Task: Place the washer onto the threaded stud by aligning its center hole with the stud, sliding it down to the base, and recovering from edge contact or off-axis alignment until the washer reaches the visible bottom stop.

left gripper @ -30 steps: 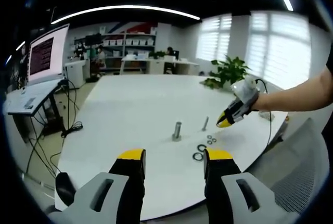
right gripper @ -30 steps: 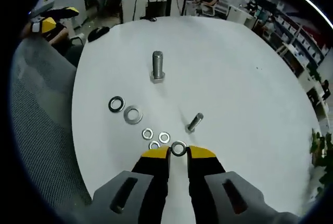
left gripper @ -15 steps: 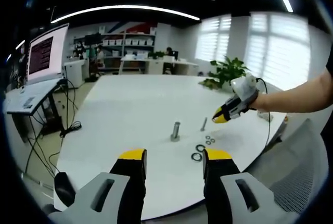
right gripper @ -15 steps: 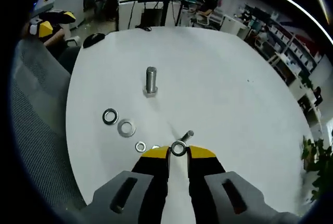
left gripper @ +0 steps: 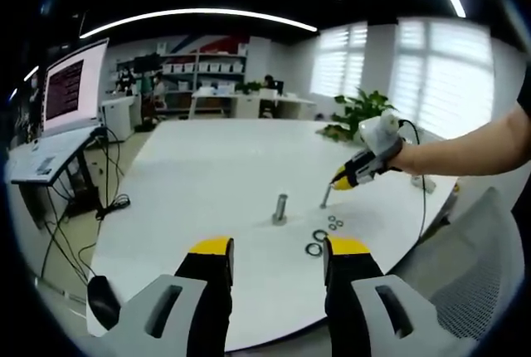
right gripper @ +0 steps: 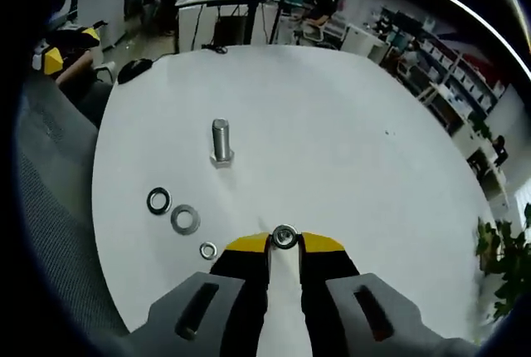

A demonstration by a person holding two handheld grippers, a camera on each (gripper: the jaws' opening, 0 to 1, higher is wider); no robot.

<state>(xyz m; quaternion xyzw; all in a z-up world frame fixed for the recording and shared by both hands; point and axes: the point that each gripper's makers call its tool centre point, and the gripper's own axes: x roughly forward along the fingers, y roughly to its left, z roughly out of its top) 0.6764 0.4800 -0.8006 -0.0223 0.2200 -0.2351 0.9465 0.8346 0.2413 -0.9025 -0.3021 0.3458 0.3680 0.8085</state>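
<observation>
In the left gripper view the right gripper [left gripper: 338, 181] has moved in from the table's [left gripper: 216, 166] right edge and now hangs with its yellow tips just over the thin stud [left gripper: 324, 198]. Half a second ago it sat a little farther right. The left gripper [left gripper: 278, 261] waits at the near edge, jaws wide and empty; the thick bolt [left gripper: 280, 209] and spare washers [left gripper: 317, 242] lie beyond it.

In the right gripper view the jaws pinch the washer [right gripper: 284, 236] narrowly at their tips. The stud, earlier visible just ahead of the washer, is now hidden behind it — probably lined up under the hole, though seating is unclear. The bolt [right gripper: 221, 140] and loose washers [right gripper: 185, 219] have slid leftward in the picture as the camera advanced.
</observation>
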